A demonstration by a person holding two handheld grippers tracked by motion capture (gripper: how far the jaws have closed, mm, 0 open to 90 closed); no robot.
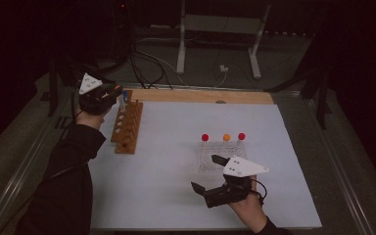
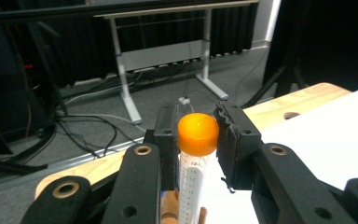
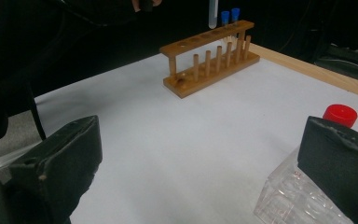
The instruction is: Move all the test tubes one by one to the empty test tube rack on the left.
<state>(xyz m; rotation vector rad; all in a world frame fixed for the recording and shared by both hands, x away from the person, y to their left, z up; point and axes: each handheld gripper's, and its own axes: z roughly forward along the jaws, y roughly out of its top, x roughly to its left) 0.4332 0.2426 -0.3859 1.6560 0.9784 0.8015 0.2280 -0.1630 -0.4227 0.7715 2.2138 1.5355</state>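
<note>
Orange-capped tube sits upright between the fingers of our left gripper, clamped just below its cap, up at ten o'clock on the counter, over the far end of the wooden rack. In the right gripper view we see its rounded tip hanging above the rack's top rail, beside two blue-capped tubes already standing there.

Our right gripper rests at five o'clock with its fingers spread wide and holding nothing, just beside the clear tray, where three more capped tubes stand, a red-capped one nearest.

We judge the risk to lie in the descent: if the tip misses a hole and lands on the rail, the tube could tilt in the grip or shove the light rack. It could also knock a blue-capped neighbour.
</note>
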